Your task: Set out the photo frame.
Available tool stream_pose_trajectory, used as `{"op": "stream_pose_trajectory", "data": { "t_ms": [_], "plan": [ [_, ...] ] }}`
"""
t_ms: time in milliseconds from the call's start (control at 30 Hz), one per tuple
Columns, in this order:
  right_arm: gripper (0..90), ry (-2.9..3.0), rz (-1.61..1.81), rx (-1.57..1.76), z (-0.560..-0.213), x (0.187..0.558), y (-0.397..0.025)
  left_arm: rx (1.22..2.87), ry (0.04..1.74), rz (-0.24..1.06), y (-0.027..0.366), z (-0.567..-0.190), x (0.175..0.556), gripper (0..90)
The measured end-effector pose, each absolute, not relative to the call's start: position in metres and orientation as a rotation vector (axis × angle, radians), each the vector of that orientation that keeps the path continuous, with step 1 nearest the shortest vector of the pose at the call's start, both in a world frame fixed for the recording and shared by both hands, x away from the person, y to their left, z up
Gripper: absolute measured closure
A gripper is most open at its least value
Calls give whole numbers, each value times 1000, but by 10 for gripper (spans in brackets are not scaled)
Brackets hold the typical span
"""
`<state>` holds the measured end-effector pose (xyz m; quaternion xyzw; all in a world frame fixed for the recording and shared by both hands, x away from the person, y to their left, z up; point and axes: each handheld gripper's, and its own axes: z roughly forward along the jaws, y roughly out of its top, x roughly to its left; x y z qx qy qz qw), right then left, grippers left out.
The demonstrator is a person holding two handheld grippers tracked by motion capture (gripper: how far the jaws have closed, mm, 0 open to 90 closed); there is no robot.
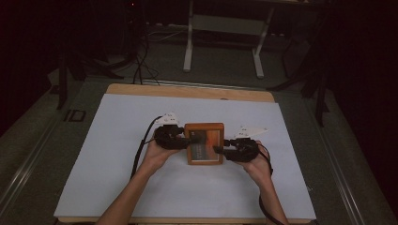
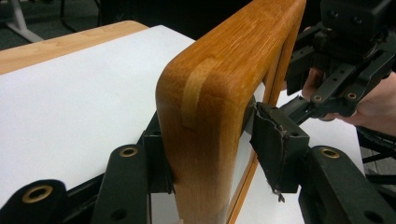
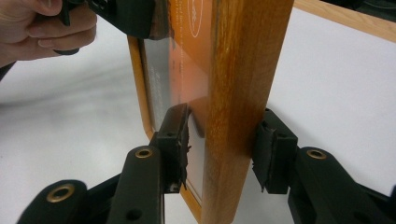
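Observation:
A wooden picture frame with an orange and grey picture under glass sits over the middle of the white sheet, held from both sides. My left gripper is shut on its left edge, and my right gripper is shut on its right edge. In the left gripper view the jaws of the left gripper clamp the frame's rounded corner, with the right gripper and its hand beyond. In the right gripper view the right gripper pinches the frame's side rail, one pad on the glass face.
A white sheet covers most of the wooden table. Behind the table stand the white legs of another desk, with cables on the dark floor. Forearms come in from the bottom edge.

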<state>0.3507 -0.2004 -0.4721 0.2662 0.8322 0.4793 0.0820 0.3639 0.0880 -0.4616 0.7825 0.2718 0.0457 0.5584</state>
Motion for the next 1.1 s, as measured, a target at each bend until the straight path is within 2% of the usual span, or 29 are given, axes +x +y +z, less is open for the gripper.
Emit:
{"op": "stream_pose_trajectory", "data": {
  "t_ms": [700, 1100],
  "plan": [
    [594, 2554, 1458, 869, -493, 363, -153, 1800, 762, 70, 131, -472, 372, 507],
    [603, 2569, 1531, 903, -498, 365, -148, 1751, 806, 11, 141, -475, 372, 515]
  ]
}}
